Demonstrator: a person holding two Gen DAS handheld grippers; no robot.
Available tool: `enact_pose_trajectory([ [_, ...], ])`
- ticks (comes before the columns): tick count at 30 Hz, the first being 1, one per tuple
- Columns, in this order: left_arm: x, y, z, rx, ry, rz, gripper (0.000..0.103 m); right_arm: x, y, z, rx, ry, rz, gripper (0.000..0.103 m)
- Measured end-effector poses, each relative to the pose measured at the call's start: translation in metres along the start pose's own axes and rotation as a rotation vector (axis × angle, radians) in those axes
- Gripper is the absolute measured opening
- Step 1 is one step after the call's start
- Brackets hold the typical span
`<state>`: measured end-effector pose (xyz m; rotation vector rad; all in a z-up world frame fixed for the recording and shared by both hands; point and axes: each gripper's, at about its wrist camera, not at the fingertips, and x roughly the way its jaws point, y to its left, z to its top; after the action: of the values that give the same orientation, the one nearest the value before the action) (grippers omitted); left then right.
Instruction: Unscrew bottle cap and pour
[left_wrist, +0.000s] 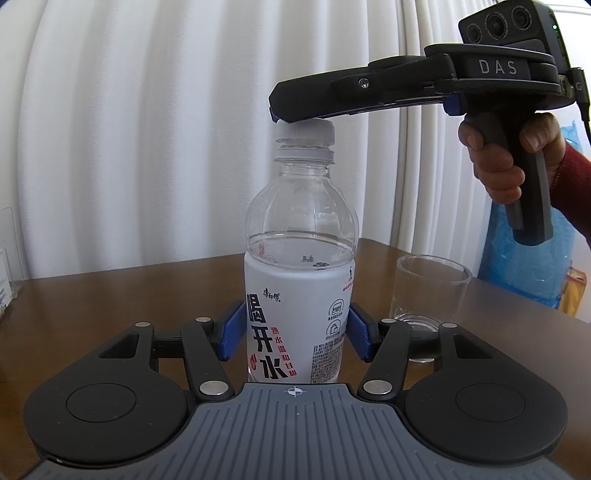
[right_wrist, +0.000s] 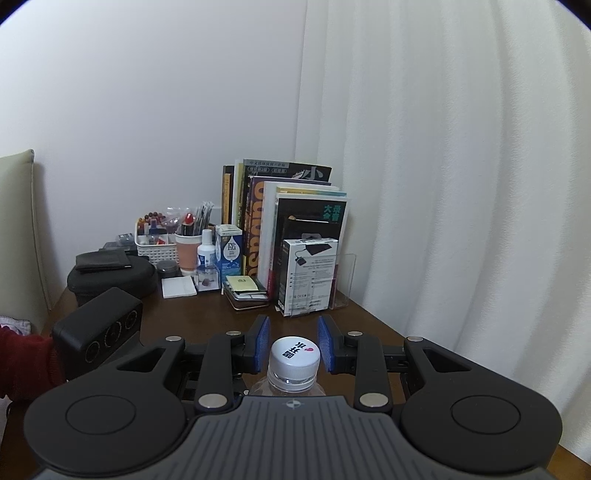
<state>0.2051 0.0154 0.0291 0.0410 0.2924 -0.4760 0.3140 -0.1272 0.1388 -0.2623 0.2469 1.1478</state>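
A clear water bottle with a white label stands upright on the brown table, about half full. My left gripper is shut on the bottle's lower body, blue pads against both sides. Its white cap sits on the neck. My right gripper comes in from the right at cap height. In the right wrist view the cap lies between the blue pads of the right gripper, with a small gap on each side, so the jaws are open. An empty clear glass stands right of the bottle.
The brown table ends near white curtains. In the right wrist view, books, a white box, a basket of small items, a black case and the left gripper's camera housing stand at the far side.
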Motion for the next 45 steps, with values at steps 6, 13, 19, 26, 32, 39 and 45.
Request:
enact_pose_trajectory([
  [6, -0.001, -0.001, 0.001, 0.0, 0.0, 0.0, 0.058, -0.012, 0.026, 0.006, 0.044, -0.092, -0.188, 0.056],
  [13, -0.002, -0.002, 0.001, -0.001, 0.0, 0.004, 0.058, 0.006, 0.079, -0.003, 0.064, -0.084, -0.514, 0.056],
  [19, 0.002, 0.001, 0.001, -0.007, 0.001, 0.003, 0.058, 0.026, 0.082, -0.014, 0.151, -0.045, -0.59, 0.055],
  [26, 0.004, 0.005, 0.002, -0.012, 0.002, 0.0, 0.058, 0.035, 0.085, -0.017, 0.171, -0.05, -0.636, 0.043],
  [32, 0.003, 0.007, 0.002, -0.011, 0.004, -0.003, 0.058, 0.033, 0.084, -0.015, 0.18, -0.051, -0.631, 0.032],
  [39, 0.003, 0.009, 0.002, -0.01, 0.005, -0.005, 0.059, 0.025, 0.075, -0.015, 0.192, -0.049, -0.558, 0.032],
  [45, 0.002, 0.011, 0.003, -0.012, 0.005, -0.006, 0.059, 0.011, 0.044, -0.012, 0.202, -0.035, -0.357, 0.032],
])
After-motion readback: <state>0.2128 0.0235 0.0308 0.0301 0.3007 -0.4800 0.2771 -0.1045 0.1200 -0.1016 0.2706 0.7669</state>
